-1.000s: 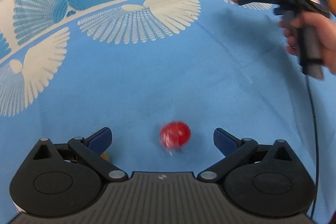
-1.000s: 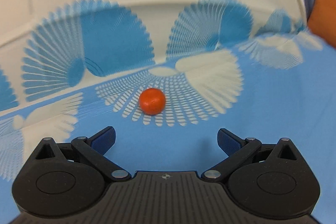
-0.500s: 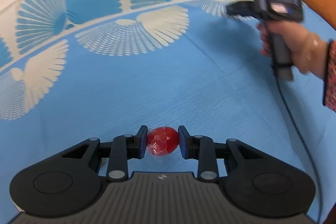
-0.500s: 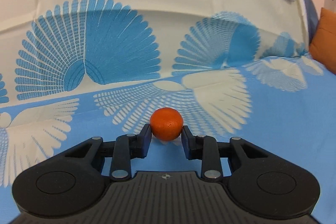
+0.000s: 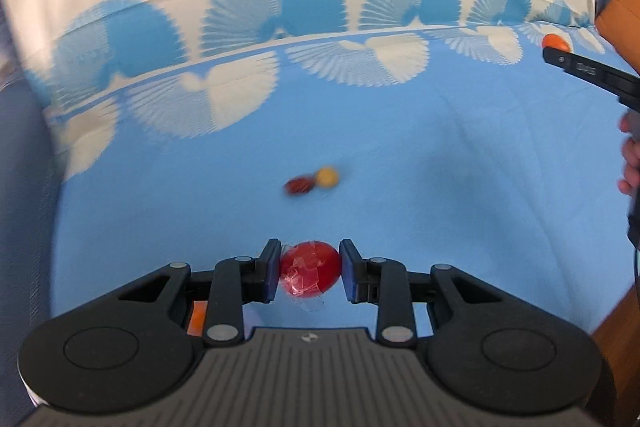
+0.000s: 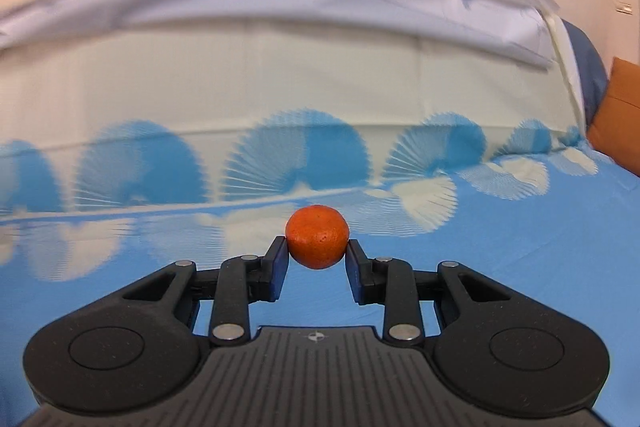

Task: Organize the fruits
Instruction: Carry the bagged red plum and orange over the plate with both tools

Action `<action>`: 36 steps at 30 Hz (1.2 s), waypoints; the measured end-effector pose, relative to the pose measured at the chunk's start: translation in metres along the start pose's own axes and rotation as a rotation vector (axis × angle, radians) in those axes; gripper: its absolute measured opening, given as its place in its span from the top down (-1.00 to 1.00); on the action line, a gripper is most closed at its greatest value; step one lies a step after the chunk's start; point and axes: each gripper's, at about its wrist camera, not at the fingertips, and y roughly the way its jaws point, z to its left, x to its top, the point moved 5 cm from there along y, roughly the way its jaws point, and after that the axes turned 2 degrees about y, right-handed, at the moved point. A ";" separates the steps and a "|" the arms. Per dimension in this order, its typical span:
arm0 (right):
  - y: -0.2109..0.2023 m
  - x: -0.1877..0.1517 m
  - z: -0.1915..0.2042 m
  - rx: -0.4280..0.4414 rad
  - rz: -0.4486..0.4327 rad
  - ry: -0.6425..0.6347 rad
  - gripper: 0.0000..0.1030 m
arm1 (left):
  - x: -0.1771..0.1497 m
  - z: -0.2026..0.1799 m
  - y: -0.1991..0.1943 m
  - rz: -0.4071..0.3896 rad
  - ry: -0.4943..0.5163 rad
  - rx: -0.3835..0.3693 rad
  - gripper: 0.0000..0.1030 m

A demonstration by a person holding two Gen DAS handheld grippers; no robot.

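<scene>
My left gripper (image 5: pixel 309 269) is shut on a red fruit (image 5: pixel 310 269) wrapped in clear film and holds it above the blue cloth (image 5: pixel 440 155). My right gripper (image 6: pixel 317 245) is shut on an orange mandarin (image 6: pixel 317 237) and holds it lifted above the cloth. In the left wrist view the right gripper (image 5: pixel 558 53) shows at the far right with the mandarin (image 5: pixel 555 41) at its tip. A yellow fruit (image 5: pixel 327 177) and a dark red fruit (image 5: pixel 299 185) lie side by side on the cloth ahead of the left gripper, blurred.
The cloth is blue with a white and blue fan pattern (image 6: pixel 296 163) and a cream border at the back. An orange cushion (image 6: pixel 618 115) stands at the far right. A pale bundled sheet (image 6: pixel 320 3) lies behind. A small orange thing (image 5: pixel 197 319) shows under the left gripper.
Both grippers, closing on their fruit a second ago, have lifted them off the cloth. The left view has pulled back and now shows the yellow and dark red fruits.
</scene>
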 end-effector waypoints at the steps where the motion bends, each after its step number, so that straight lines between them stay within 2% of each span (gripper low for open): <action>1: -0.020 -0.001 0.014 0.035 -0.004 -0.001 0.37 | -0.009 0.007 -0.013 0.005 -0.010 0.009 0.33; 7: -0.111 -0.014 0.100 0.226 0.021 0.002 0.36 | -0.065 0.043 -0.081 0.027 -0.077 0.037 0.33; 15: -0.217 -0.043 0.198 0.416 0.093 -0.028 0.36 | -0.134 0.082 -0.140 0.041 -0.147 0.076 0.33; 20: -0.273 -0.066 0.230 0.476 0.139 -0.074 0.36 | -0.171 0.104 -0.172 0.012 -0.200 0.107 0.33; 25: -0.317 -0.094 0.252 0.500 0.168 -0.153 0.36 | -0.201 0.119 -0.198 -0.018 -0.256 0.124 0.33; 30: -0.345 -0.111 0.261 0.497 0.161 -0.211 0.36 | -0.222 0.127 -0.213 -0.033 -0.292 0.136 0.33; 36: -0.369 -0.117 0.263 0.491 0.138 -0.234 0.36 | -0.240 0.127 -0.224 -0.047 -0.300 0.132 0.33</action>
